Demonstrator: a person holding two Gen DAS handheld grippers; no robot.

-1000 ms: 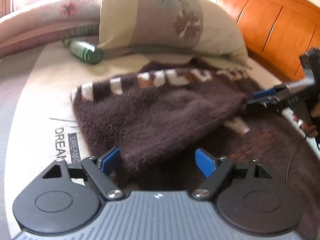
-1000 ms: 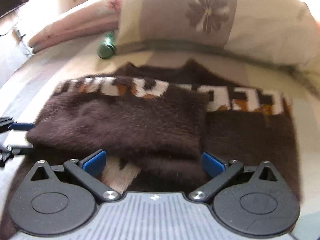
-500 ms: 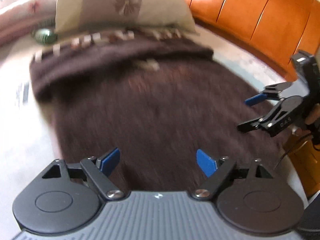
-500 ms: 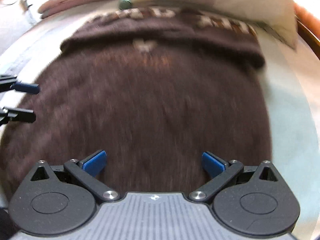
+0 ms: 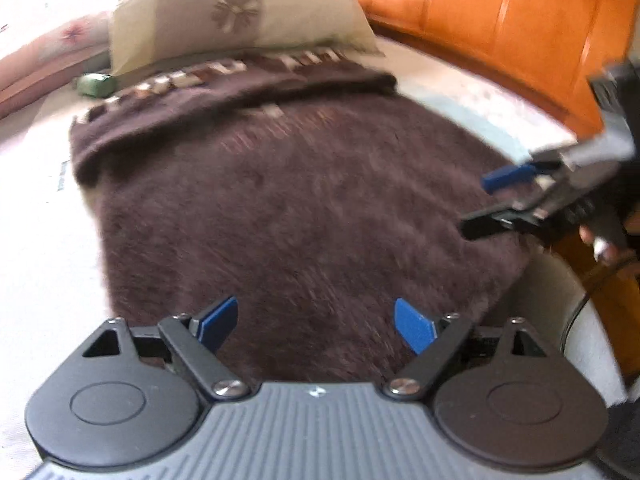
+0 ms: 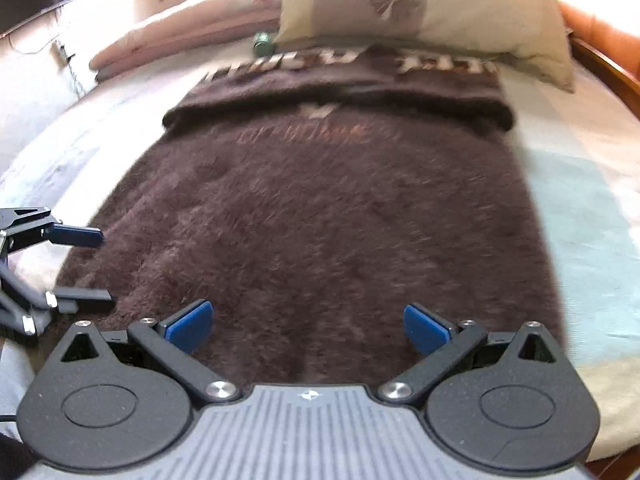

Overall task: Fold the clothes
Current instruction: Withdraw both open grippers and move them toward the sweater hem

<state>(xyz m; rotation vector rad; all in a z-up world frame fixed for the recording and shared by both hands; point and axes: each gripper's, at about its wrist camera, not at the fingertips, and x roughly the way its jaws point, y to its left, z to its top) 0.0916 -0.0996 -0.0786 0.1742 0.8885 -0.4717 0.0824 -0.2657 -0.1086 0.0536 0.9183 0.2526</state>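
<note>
On the bed (image 6: 592,208), a fuzzy dark brown sweater (image 6: 320,216) is spread flat, its far part folded over into a thick band with white and orange patterning just in front of the pillow (image 6: 432,4). The near hem of the sweater is seen at the bed's near edge, directly under both tools. The left gripper (image 5: 316,322) is held over the hem's left part with its blue pads (image 5: 218,320) set wide apart; nothing is gripped between them, only the fabric being seen below. The right gripper (image 6: 308,326) is likewise held wide over the hem's right part, with no cloth pinched. Each gripper is also caught from the side in the other's view, its fingers parted above the sweater's side edge. A green bottle (image 6: 263,43) is seen lying by the pillow's left corner, near the bed's far edge. A folded pink quilt (image 6: 180,36) is stacked beyond it, and an orange wooden headboard (image 5: 500,20) is seen along the bed's right side.
</note>
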